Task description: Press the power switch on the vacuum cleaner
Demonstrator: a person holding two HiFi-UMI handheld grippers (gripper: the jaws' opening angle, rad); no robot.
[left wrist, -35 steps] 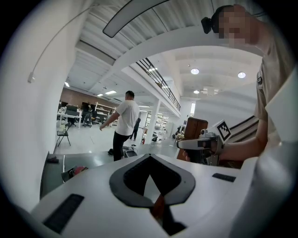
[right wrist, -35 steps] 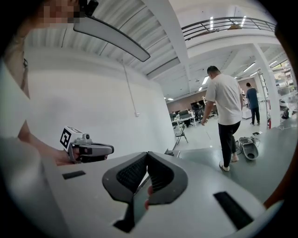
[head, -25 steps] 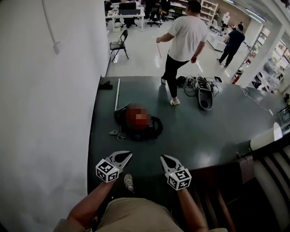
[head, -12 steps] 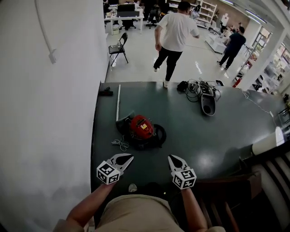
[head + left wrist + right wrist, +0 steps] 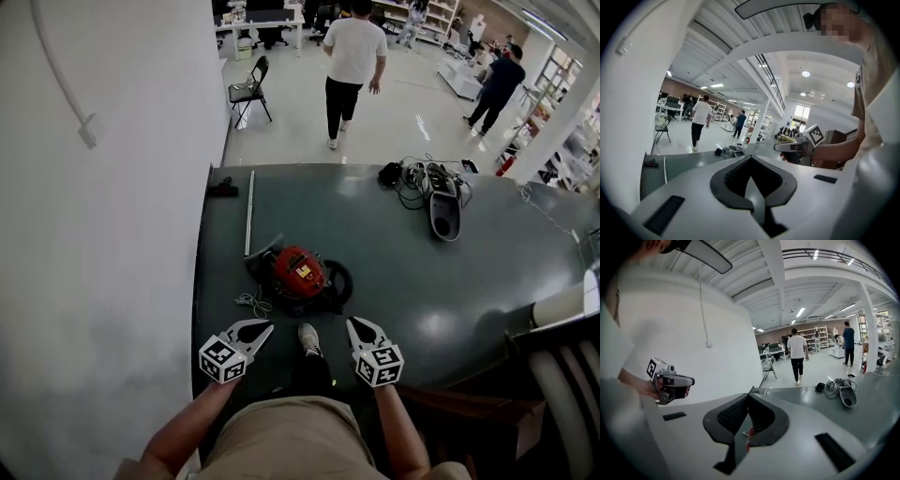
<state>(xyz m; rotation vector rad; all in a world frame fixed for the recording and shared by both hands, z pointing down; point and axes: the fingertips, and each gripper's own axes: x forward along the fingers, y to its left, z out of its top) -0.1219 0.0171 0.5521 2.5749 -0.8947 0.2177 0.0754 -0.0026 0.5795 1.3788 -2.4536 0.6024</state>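
Note:
A red and black canister vacuum cleaner (image 5: 301,274) sits on the dark green floor (image 5: 394,272), a short way ahead of both grippers. My left gripper (image 5: 260,328) is held low at the left, its jaws together on nothing. Beside it at the same height, my right gripper (image 5: 357,326) is also shut and empty. In the left gripper view the shut left gripper (image 5: 751,158) points over the floor, with the right gripper (image 5: 802,146) showing at the side. In the right gripper view a sliver of red shows below the shut right gripper (image 5: 749,394).
A white wall (image 5: 103,234) runs along the left. A metal tube (image 5: 248,211) and a loose cord (image 5: 251,302) lie by the vacuum. A grey device (image 5: 444,214) with cables (image 5: 410,175) lies far right. Stairs (image 5: 562,375) drop at the right. A person (image 5: 352,56) walks away beyond.
The vacuum now lies closer to the grippers as the wearer steps forward, a shoe showing between them. The person in white has walked farther off. Both grippers stay shut.

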